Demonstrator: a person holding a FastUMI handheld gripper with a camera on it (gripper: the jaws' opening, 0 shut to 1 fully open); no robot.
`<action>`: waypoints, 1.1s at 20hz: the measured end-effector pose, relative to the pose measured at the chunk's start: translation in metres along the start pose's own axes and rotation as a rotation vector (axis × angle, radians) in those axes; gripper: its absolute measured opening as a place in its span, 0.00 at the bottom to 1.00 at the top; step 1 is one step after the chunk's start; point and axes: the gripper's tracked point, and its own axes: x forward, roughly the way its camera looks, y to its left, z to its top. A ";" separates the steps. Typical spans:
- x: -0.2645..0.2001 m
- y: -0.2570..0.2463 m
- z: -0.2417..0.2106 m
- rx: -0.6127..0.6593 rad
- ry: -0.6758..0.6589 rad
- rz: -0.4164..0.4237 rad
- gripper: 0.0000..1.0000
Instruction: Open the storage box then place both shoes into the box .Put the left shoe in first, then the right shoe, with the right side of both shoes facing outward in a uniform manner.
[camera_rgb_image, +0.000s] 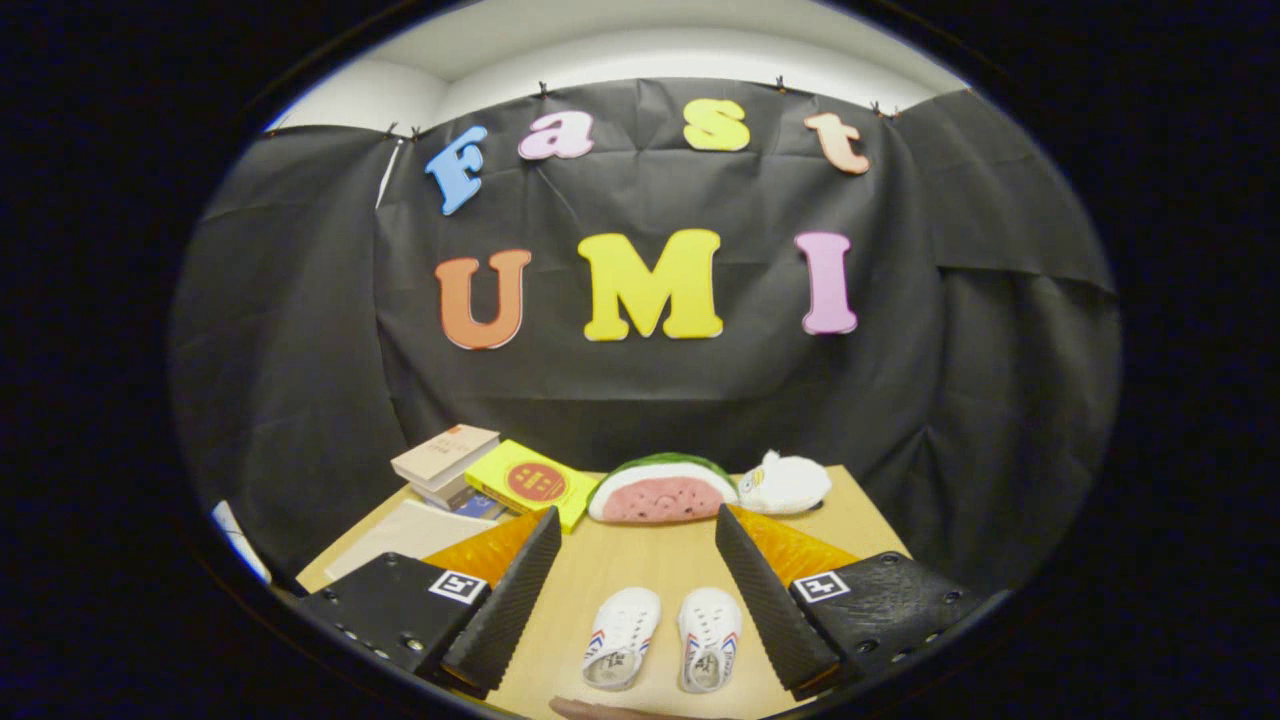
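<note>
Two small white shoes with red and blue stripes lie side by side on the wooden table, toes pointing away from me: the left one and the right one. They sit low between my two fingers. My gripper is open wide and held above the table, with nothing between its black ribbed fingers. A flat pale sheet lies on the table beyond the left finger; I cannot tell whether it belongs to the storage box.
At the table's far side lie a stack of books, a yellow book, a watermelon-slice plush and a white plush toy. A brownish rounded edge shows just before the shoes.
</note>
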 end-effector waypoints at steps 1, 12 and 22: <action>0.013 0.003 -0.009 0.002 0.034 0.016 0.95; 0.114 0.073 -0.096 0.222 0.463 0.403 0.96; 0.132 0.153 -0.149 0.744 0.893 0.979 0.95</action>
